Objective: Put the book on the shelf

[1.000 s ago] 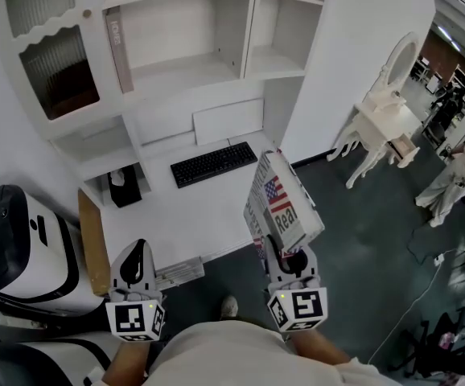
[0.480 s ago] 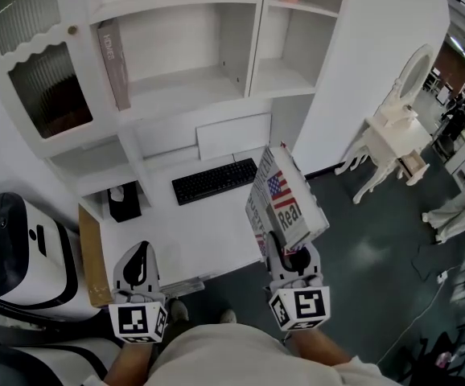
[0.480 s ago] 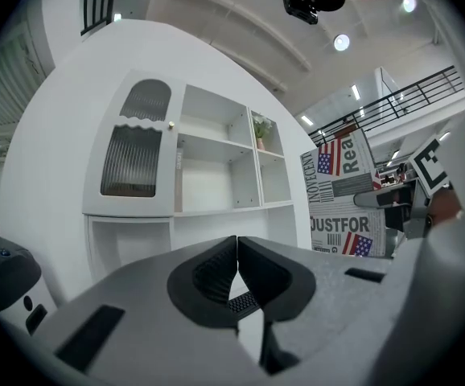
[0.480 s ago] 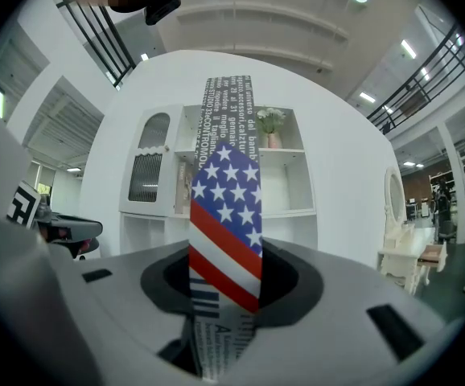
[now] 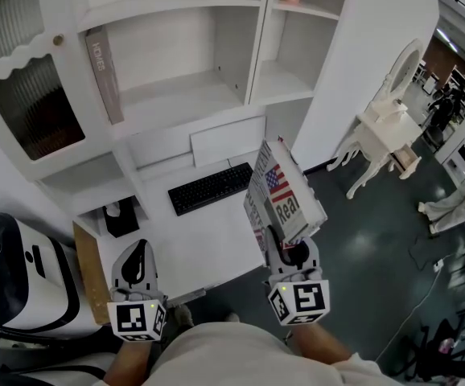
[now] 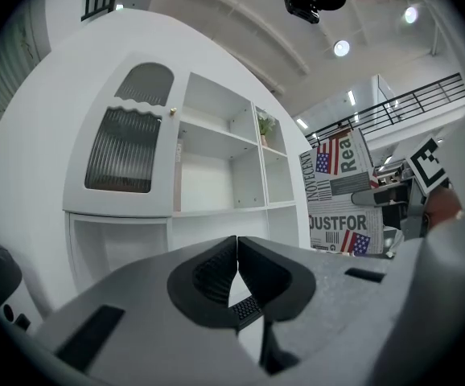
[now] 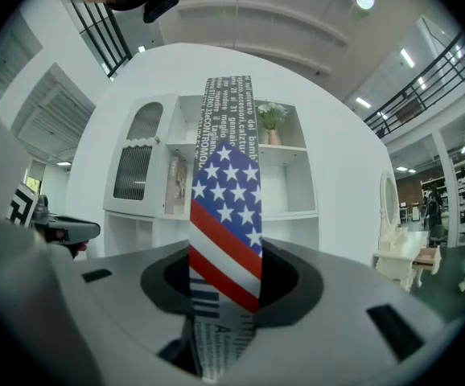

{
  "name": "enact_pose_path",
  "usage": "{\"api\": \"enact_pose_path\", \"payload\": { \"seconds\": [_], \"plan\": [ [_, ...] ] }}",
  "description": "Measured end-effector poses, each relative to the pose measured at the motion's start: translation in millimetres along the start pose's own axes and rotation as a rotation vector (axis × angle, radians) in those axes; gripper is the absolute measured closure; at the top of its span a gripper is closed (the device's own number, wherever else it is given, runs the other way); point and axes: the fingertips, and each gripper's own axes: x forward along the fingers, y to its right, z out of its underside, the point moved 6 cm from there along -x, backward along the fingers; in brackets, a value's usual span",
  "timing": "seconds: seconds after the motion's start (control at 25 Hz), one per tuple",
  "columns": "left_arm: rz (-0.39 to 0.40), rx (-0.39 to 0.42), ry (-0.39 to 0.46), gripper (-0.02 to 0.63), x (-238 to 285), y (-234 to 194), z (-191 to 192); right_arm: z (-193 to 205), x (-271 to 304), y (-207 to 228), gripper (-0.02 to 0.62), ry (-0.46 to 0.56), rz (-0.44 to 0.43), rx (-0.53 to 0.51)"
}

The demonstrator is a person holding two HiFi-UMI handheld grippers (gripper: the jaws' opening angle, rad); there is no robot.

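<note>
Shelf unit (image 5: 176,95) looms nearer than before; right claw (image 5: 285,252) pinches book (image 5: 285,195), left claw (image 5: 138,253) pressed together.

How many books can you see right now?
2. A flag-covered book is clamped in the right hand-held gripper; a pale book leans at the left end of the shelf. More may hide behind the ribbed glass door.

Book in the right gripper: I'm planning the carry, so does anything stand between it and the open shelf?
Nothing visible does. The book is clamped in the right gripper, and the air up to the shelf is free. Only a second book leans at the shelf's left end; the keyboard lies lower, on the desk.
</note>
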Motion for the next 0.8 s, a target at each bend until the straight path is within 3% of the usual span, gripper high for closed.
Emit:
{"api": "enact_pose_path", "payload": {
  "seconds": [0.28, 0.8],
  "plan": [
    [-0.001, -0.005, -0.010, 0.600, 6, -22, 6, -23, 46, -10, 0.439, 0.032, -0.026, -0.032],
    [-0.089, -0.021, -0.025, 0.600, -8, -53, 13, -74, 129, -15, 0.439, 0.097, -0.111, -0.056]
  ]
}}
